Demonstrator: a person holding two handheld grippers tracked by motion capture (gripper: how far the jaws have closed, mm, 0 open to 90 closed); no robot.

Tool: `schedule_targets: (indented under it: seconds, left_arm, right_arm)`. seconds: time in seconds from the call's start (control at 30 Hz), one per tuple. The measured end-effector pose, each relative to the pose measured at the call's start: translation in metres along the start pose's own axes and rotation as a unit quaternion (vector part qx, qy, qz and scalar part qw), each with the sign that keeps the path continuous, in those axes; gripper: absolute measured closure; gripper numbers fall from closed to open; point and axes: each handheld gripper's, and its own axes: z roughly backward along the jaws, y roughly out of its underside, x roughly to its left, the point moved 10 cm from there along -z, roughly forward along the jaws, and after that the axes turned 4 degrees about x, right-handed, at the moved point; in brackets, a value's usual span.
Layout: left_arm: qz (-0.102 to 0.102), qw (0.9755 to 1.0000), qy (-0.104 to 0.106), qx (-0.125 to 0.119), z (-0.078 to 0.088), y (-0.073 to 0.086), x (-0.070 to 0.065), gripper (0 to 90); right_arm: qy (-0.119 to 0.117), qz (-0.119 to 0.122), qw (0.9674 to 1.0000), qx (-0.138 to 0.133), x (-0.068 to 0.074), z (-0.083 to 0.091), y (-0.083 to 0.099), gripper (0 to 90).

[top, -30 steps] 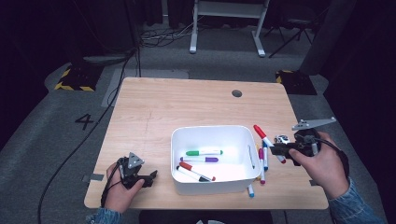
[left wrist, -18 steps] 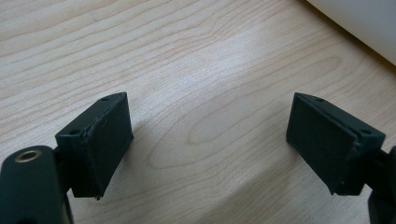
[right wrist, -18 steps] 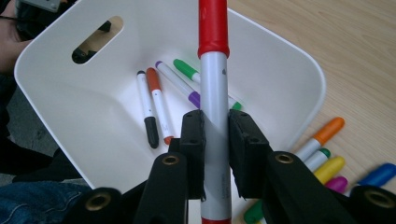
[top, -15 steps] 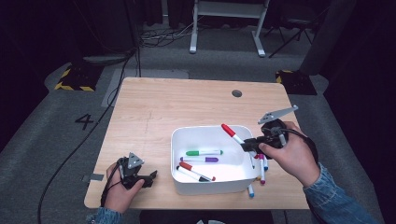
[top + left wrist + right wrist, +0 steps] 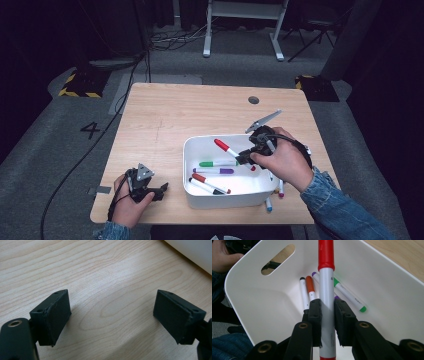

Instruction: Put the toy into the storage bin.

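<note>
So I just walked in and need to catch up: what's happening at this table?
A person is moving markers into a white bin. The right gripper is shut on a red-capped marker and holds it over the bin, where four markers already lie. The left gripper rests open on the table. More markers lie beside the bin.

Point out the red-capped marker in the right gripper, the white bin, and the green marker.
red-capped marker (image 5: 326, 302), right gripper view, white barrel above the pads.
white bin (image 5: 186, 165), high view, left wall.
green marker (image 5: 216, 163), high view, mid barrel.
</note>
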Motion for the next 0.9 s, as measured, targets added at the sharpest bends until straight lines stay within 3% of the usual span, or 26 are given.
schedule_targets:
  seconds: [0.43, 0.47, 0.7, 0.9]
  left_arm:
    - [0.0, 1.0, 0.0, 0.0, 0.0, 0.0, 0.0, 14.5]
    - [0.0, 1.0, -0.002, 0.0, 0.0, 0.0, 0.0, 14.5]
    - [0.0, 1.0, 0.0, 0.0, 0.0, 0.0, 0.0, 14.5]
    - [0.0, 1.0, 0.0, 0.0, 0.0, 0.0, 0.0, 14.5]
  right_arm:
    - [-0.013, 0.011, 0.9991, 0.04, 0.014, -0.035, -0.014, 76.6]
    - [-0.014, 0.009, 0.9987, 0.049, 0.014, -0.043, -0.015, 76.6]
    - [-0.017, -0.002, 0.9975, 0.069, 0.012, -0.06, -0.017, 76.5]
    - [-0.023, -0.013, 0.9973, 0.068, 0.01, -0.071, -0.02, 76.5]
